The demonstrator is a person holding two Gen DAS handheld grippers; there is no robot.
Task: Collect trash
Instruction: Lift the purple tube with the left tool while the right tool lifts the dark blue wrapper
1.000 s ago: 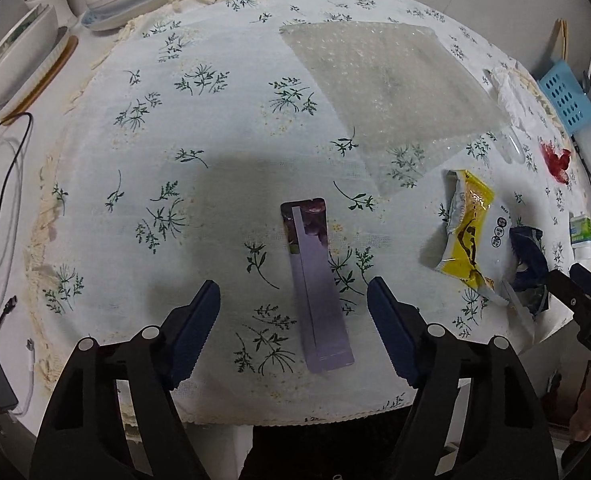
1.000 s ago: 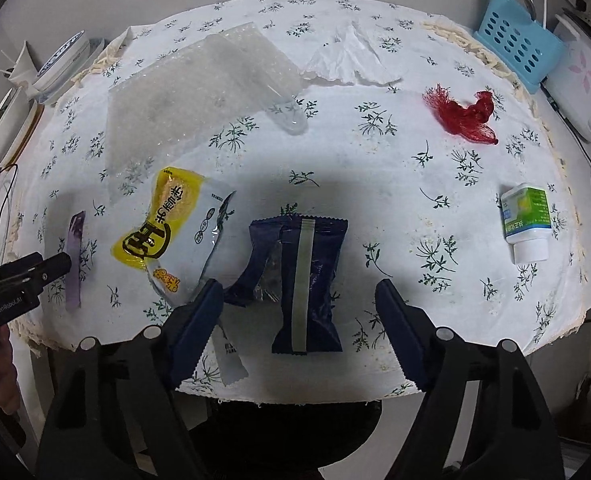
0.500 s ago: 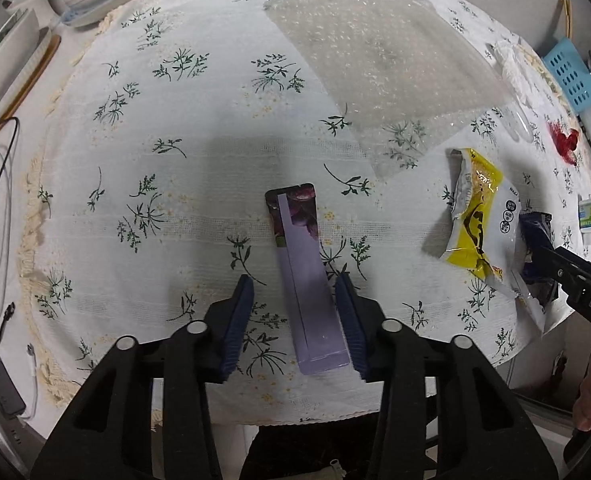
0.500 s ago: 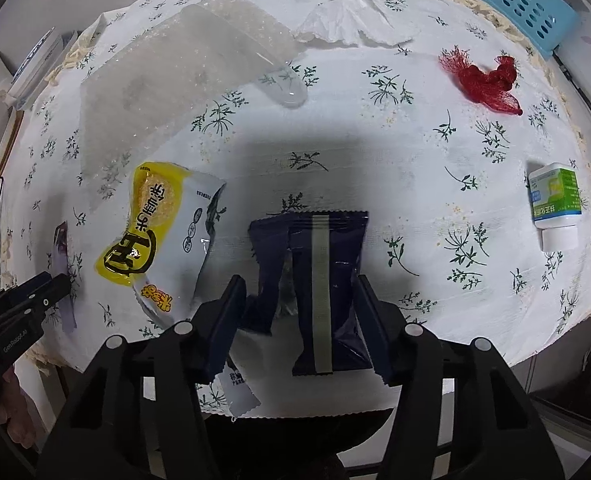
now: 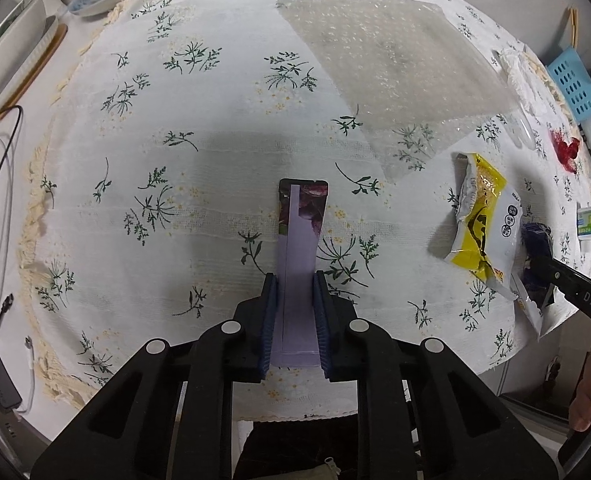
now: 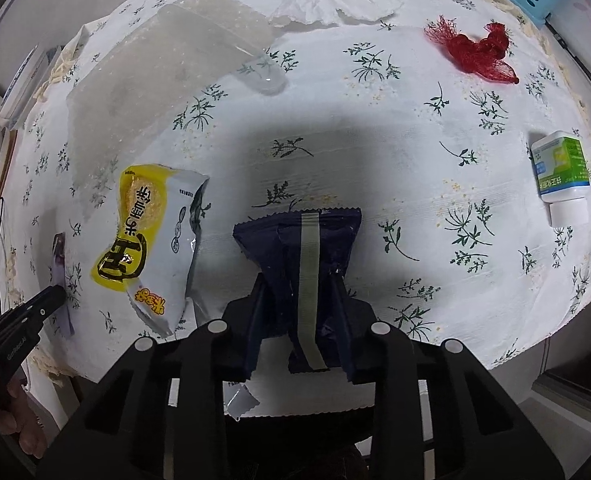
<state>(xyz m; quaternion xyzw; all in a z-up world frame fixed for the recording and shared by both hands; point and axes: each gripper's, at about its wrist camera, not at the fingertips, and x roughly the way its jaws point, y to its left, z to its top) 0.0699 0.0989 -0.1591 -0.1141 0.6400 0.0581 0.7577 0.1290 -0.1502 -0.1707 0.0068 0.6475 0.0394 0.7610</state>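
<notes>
Left gripper (image 5: 294, 280): jaws just closed, pinching flat purple foil sachet (image 5: 298, 264). Right gripper (image 6: 300, 280): jaws just closed, squeezing crumpled navy snack wrapper (image 6: 301, 240).

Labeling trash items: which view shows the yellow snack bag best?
Right wrist view: the yellow snack bag lies face-on near centre-left, print and torn end clear, beside the navy wrapper that the right gripper pinches. In the left wrist view it sits far right, foreshortened and distorted by the fisheye edge.
</notes>
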